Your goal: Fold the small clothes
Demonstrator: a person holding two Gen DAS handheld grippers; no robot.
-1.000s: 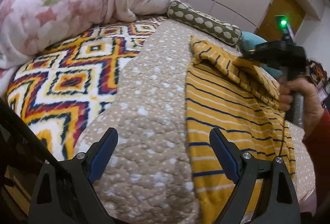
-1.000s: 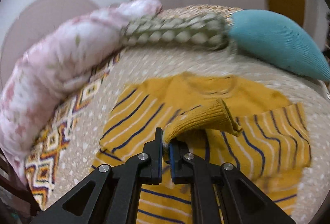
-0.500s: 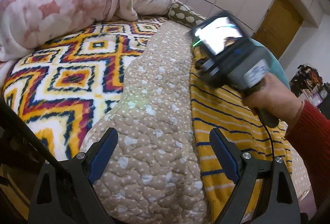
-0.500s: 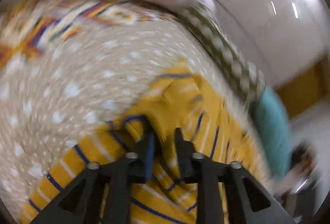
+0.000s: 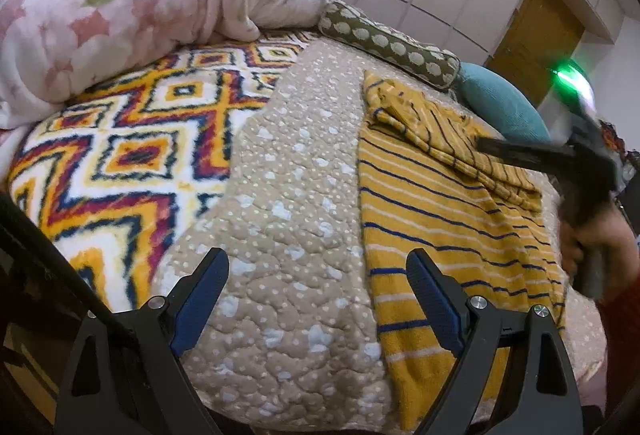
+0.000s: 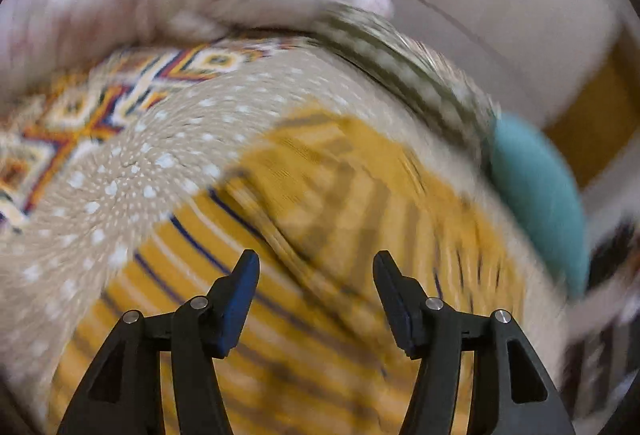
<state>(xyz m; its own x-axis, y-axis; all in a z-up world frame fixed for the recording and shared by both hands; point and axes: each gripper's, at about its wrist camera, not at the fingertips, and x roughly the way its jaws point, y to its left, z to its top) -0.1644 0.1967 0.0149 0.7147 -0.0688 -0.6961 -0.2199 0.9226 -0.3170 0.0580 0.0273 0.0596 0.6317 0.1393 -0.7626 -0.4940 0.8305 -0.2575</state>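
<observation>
Now, line by line:
Right gripper (image 6: 316,299): jaws opening, empty; a second ago they pinched the sleeve.
Striped top (image 5: 440,219): flat on the dotted quilt (image 5: 288,195), sleeve folded across.
Left gripper (image 5: 316,299): spread wide, unmoved.
Blur: right view smeared; folds probably uneven.

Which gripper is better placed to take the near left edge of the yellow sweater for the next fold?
Left. The left gripper is open beside the yellow navy-striped knit sweater. The right gripper, jaws opening and empty, is farther back.
</observation>
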